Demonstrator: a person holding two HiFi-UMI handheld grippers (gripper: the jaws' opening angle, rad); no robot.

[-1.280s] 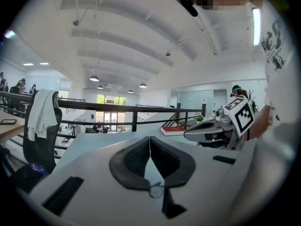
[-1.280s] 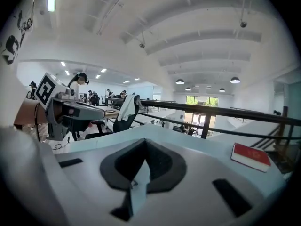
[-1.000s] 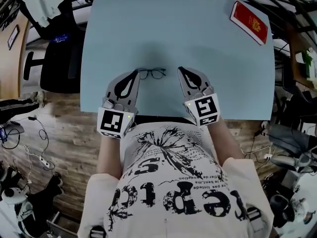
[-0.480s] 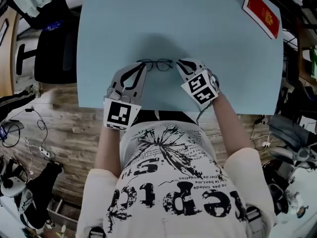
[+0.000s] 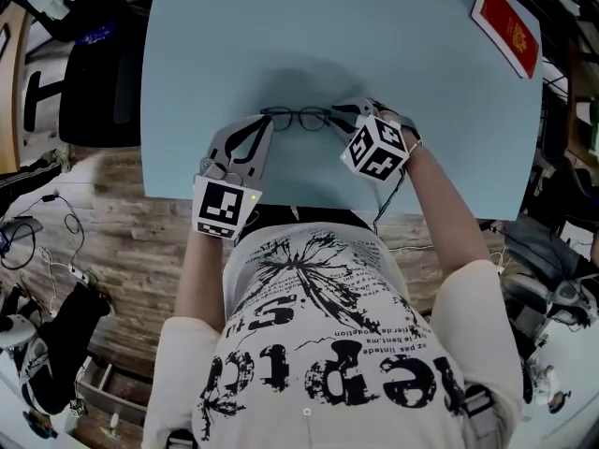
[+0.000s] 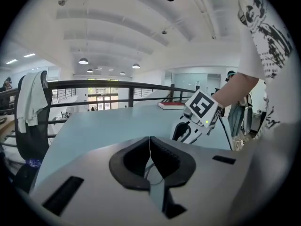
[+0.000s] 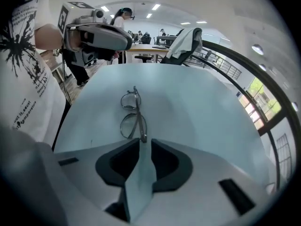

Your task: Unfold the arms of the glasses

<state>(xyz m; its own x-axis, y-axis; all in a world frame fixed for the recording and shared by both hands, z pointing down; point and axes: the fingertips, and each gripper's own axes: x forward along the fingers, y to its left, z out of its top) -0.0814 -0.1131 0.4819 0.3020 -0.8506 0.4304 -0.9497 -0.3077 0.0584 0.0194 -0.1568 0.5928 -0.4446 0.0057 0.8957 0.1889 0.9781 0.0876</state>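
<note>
Thin dark-rimmed glasses (image 5: 299,117) lie with arms folded on the light blue table (image 5: 374,54), near its front edge. My left gripper (image 5: 266,123) is shut, tips at the glasses' left end; I cannot tell whether they touch the frame. In the left gripper view the jaws (image 6: 149,141) meet in a line and a bit of rim (image 6: 156,181) shows behind them. My right gripper (image 5: 339,112) points steeply down at the right end. Its jaws (image 7: 141,142) are opening; the glasses (image 7: 131,124) lie just ahead of the gap, nothing pressed between the pads.
A red book (image 5: 507,28) lies at the table's far right corner. A black office chair (image 5: 89,92) with a white cloth stands off the left side. The person's torso is close behind the table's near edge (image 5: 318,209).
Both grippers have come down closer to the glasses. The right one has rolled and tipped downward, its marker cube now facing up, and its tips have reached the glasses' right end.
</note>
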